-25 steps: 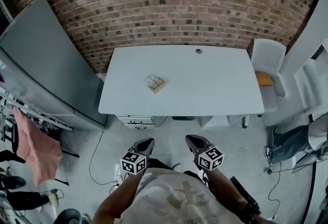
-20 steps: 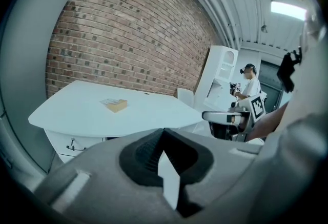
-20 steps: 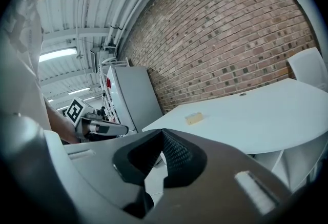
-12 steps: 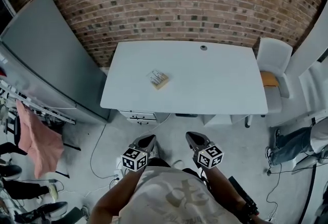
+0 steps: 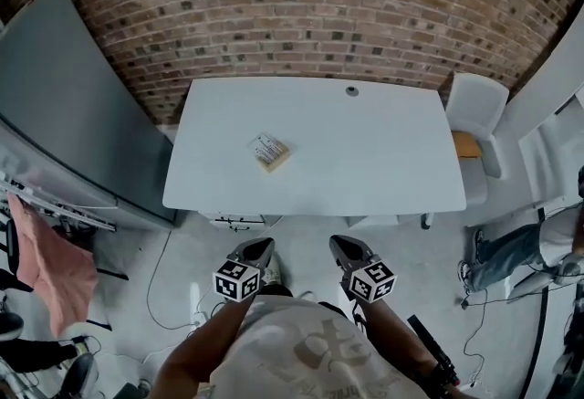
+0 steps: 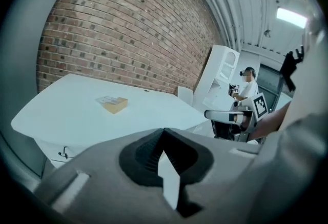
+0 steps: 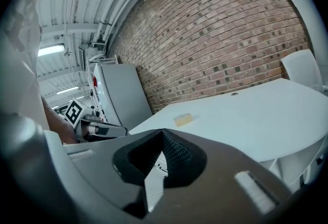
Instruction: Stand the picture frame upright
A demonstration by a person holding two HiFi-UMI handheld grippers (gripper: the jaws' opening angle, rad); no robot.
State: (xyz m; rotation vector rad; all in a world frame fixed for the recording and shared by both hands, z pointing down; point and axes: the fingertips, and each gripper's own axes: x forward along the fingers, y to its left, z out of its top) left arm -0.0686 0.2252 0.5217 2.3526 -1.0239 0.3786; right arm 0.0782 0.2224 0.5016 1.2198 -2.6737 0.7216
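A small wooden picture frame (image 5: pixel 270 152) lies flat on the left half of the white table (image 5: pixel 365 169); it also shows as the frame (image 6: pixel 114 103) in the left gripper view and the frame (image 7: pixel 183 119) in the right gripper view. My left gripper (image 5: pixel 256 252) and right gripper (image 5: pixel 346 250) hang side by side below the table's near edge, well short of the frame. Both are shut with nothing between their jaws. The left gripper (image 6: pixel 164 138) and right gripper (image 7: pixel 162 140) point toward the table.
A brick wall runs behind the table. A grey cabinet (image 5: pixel 64 114) stands at the left, a white chair (image 5: pixel 474 110) with an orange pad at the right. A drawer unit (image 5: pixel 239 222) sits under the table. Cables lie on the floor. A seated person (image 5: pixel 529 246) is at far right.
The view has shifted and the table edge sits a little nearer to both grippers. The frame has not moved on the table. Both grippers stay shut.
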